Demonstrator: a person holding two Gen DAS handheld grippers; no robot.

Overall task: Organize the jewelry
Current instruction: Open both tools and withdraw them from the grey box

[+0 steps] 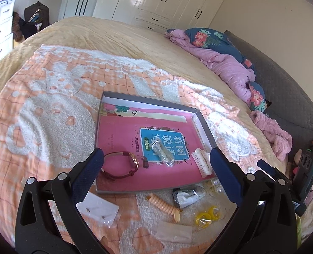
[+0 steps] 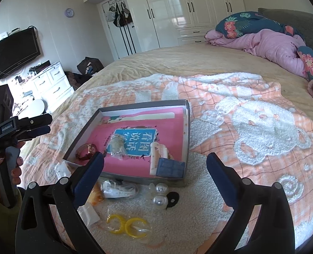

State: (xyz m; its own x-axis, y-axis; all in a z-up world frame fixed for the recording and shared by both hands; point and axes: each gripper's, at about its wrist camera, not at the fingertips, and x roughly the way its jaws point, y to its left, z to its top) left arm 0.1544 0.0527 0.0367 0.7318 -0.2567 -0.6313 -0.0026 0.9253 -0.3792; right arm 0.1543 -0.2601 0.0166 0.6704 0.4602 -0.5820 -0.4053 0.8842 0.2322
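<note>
A grey shallow tray (image 1: 152, 105) lies on the bed with a pink book in it. On the book rest a red-strap watch (image 1: 122, 165), a clear bag of jewelry (image 1: 162, 154) and a white hair clip (image 1: 200, 163). My left gripper (image 1: 156, 154) hovers open above the tray's near side, nothing between its fingers. In the right wrist view the tray (image 2: 143, 103) also holds a small blue box (image 2: 171, 167) beside the clip (image 2: 158, 154). My right gripper (image 2: 155, 156) hangs open and empty over the tray's near edge. Two pearls (image 2: 160, 194) and bagged yellow hoops (image 2: 126, 226) lie on the blanket.
In front of the tray lie a peach spiral hair tie (image 1: 164, 205), a white earring card (image 1: 97, 211) and a silver packet (image 1: 186, 194). A hand holds the left gripper (image 2: 44, 124) at the left. A pink quilt (image 2: 272, 46) is heaped at the bed's far right.
</note>
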